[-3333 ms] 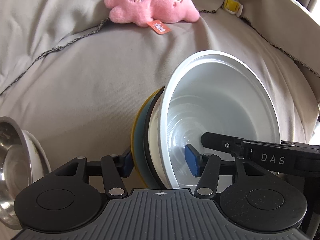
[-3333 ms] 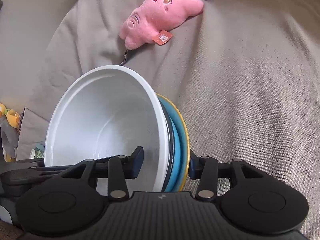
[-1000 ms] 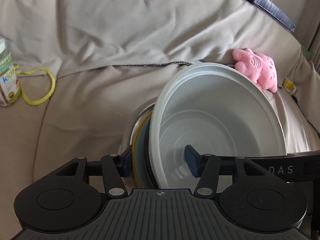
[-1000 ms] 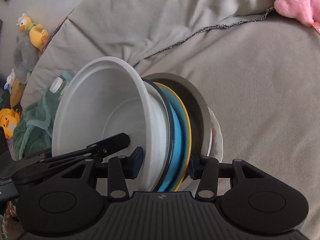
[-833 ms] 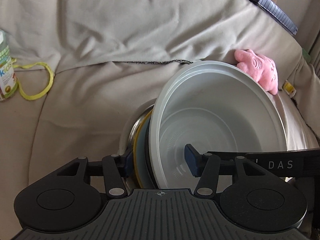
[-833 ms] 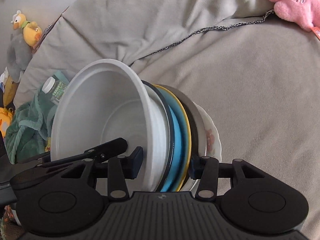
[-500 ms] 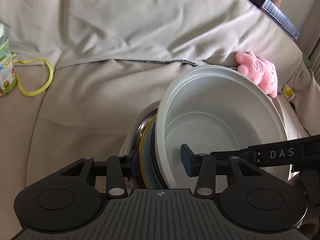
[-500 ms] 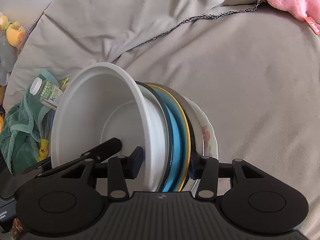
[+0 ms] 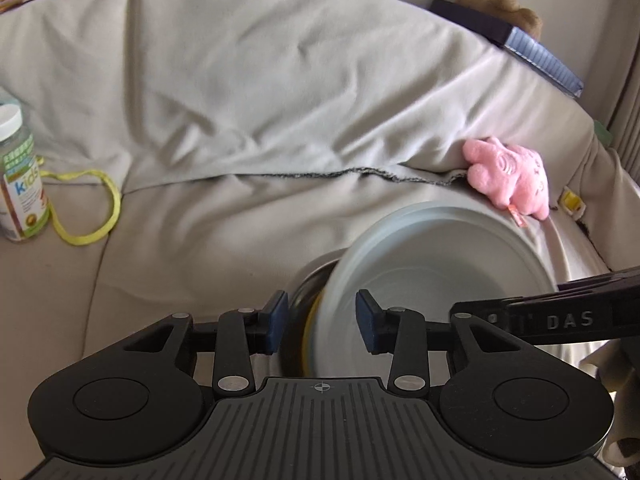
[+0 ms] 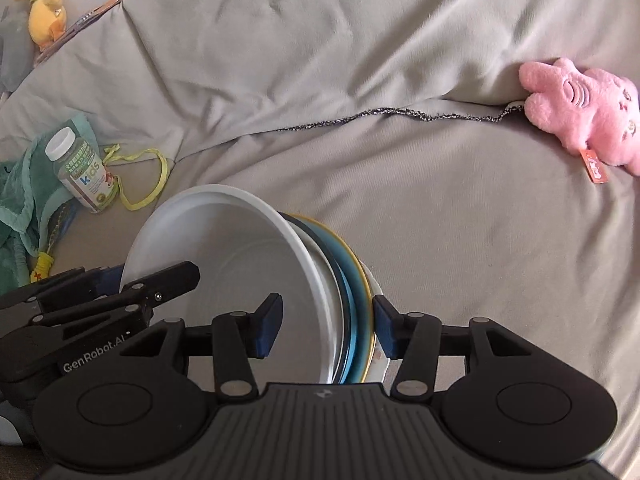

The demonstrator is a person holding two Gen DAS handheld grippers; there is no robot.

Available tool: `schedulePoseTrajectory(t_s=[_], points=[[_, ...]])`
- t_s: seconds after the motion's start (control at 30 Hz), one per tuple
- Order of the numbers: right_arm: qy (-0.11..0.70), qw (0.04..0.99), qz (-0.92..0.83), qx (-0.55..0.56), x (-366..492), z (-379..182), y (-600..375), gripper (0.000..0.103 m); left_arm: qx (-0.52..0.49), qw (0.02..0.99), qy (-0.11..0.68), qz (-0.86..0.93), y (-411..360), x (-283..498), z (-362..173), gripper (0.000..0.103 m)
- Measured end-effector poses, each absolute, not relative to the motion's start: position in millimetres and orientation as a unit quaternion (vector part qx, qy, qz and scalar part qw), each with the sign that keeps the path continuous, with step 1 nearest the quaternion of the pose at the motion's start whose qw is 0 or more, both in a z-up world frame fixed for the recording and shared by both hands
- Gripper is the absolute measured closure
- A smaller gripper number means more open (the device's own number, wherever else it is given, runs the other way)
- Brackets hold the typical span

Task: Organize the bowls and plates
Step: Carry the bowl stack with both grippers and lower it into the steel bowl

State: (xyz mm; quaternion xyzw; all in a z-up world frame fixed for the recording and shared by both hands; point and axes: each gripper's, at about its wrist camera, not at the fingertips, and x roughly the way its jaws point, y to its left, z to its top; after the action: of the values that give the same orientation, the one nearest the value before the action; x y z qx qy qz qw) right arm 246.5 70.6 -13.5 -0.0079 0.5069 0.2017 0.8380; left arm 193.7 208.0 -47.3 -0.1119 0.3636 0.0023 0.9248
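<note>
Since before: both my hands have carried the nested dishes across the grey couch (image 10: 460, 220), away from the pink plush (image 10: 580, 116), and brought them onto a metal bowl and a floral plate that now sit under them.
Stack: white bowl (image 10: 224, 248) on top, then a dark-rimmed dish, a blue plate (image 10: 352, 320) with a yellow rim, the metal bowl (image 9: 310, 280), and the floral plate (image 10: 378, 356) at the bottom.
Where it is: on the seat cushion, tilted rather than flat, near the vitamin bottle (image 10: 82, 172) and yellow cord (image 10: 148, 184).
Left gripper (image 9: 320, 318): jaws closing; the stack's edge is between them, the outer pad beside the metal bowl, the inner pad inside the white bowl. Gaps show on both sides, so nothing is pinched yet.
Right gripper (image 10: 326, 324): jaws opening; the white bowl's wall and the plate rims are between them, with a visible gap at the inner pad, so I judge this hold is letting go.
Done: as far as I can see, all the plates and bowls in view are gathered into one nest.
Left: settle the pile flat and free both claws; blur on the white bowl in the left view suggests it is not at rest.
Risk: the soft cushion could let the tilted pile slide.
</note>
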Motion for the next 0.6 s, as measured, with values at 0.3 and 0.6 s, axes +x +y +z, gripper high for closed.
schedulePoseTrajectory(t_s=[0.3,0.6], points=[[0.477,0.855,0.201,0.021,236,-18,52,0.063,-0.118,0.921,0.371,0.010,212,191,-55,0.060],[0.454,0.872,0.181,0.041,236,-8,36,0.063,-0.140,0.927,0.348,0.013,219,177,-46,0.059]])
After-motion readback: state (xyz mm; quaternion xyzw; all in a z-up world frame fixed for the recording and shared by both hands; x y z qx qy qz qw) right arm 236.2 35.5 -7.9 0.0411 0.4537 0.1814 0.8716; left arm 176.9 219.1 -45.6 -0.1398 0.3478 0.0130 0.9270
